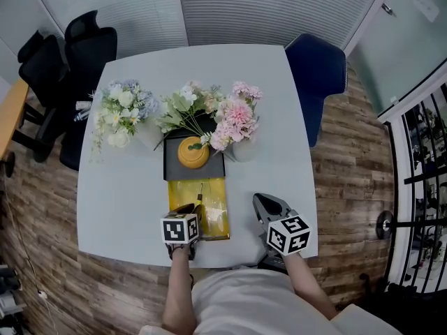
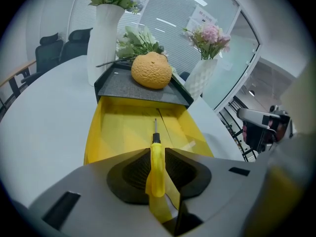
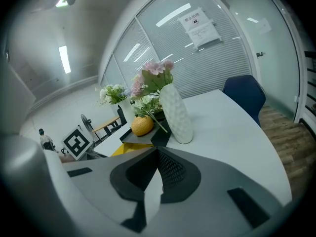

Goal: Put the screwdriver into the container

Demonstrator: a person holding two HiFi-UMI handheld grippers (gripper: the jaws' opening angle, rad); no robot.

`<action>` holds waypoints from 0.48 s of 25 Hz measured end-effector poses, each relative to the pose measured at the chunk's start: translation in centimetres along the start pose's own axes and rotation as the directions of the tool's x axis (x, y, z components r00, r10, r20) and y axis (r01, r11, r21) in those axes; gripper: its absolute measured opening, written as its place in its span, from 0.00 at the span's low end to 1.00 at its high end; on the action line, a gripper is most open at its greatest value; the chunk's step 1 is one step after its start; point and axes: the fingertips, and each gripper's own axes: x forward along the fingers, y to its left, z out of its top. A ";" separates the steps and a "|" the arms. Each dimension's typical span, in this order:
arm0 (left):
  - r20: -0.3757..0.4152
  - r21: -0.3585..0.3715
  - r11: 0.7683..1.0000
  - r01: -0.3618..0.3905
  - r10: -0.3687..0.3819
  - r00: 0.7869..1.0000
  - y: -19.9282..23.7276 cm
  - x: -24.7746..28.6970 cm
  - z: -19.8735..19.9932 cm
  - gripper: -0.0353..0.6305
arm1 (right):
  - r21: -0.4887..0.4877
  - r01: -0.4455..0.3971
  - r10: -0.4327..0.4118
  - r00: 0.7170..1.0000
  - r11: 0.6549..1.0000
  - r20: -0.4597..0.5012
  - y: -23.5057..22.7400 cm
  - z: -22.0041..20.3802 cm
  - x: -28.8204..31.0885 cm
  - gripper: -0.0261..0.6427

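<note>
Left gripper (image 2: pixel 157 151) is clamped on the screwdriver (image 2: pixel 156 168) by its yellow handle. The shaft's long axis points to 12 o'clock, with the tip seemingly over the yellow container (image 2: pixel 112 132) just ahead. Right gripper (image 1: pixel 264 204) is closed on nothing at 3 o'clock, farther from the container.

Bright even ceiling light, soft shadows, fisheye-warped edges, blurred near foreground

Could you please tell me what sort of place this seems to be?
Probably an office meeting room: a white table with black office chairs and a blue chair drawn up, and glass partition walls with blinds behind.
</note>
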 end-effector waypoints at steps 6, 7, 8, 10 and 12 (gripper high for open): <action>0.056 0.004 1.000 -0.003 0.003 0.998 -0.4 -1.7 0.9 0.19 | -0.018 -0.008 0.009 1.000 1.000 0.027 0.9 0.7 -1.0 0.06; 0.068 0.003 1.000 -0.003 0.003 0.998 -0.5 -2.1 1.0 0.19 | -0.021 -0.011 0.011 0.999 1.000 0.031 1.1 0.8 -1.1 0.06; 0.080 0.003 1.000 -0.003 0.002 0.997 -0.5 -2.4 1.1 0.19 | -0.025 -0.013 0.014 0.999 1.000 0.036 1.4 0.9 -1.3 0.06; 0.104 0.005 1.000 -0.003 0.002 0.995 -0.6 -3.2 1.4 0.19 | -0.035 -0.017 0.018 0.999 0.999 0.045 1.8 1.2 -1.6 0.06; 0.131 0.001 1.000 -0.001 0.001 0.991 -0.8 -4.1 1.8 0.18 | -0.047 -0.021 0.023 0.998 0.999 0.054 2.2 1.5 -1.9 0.06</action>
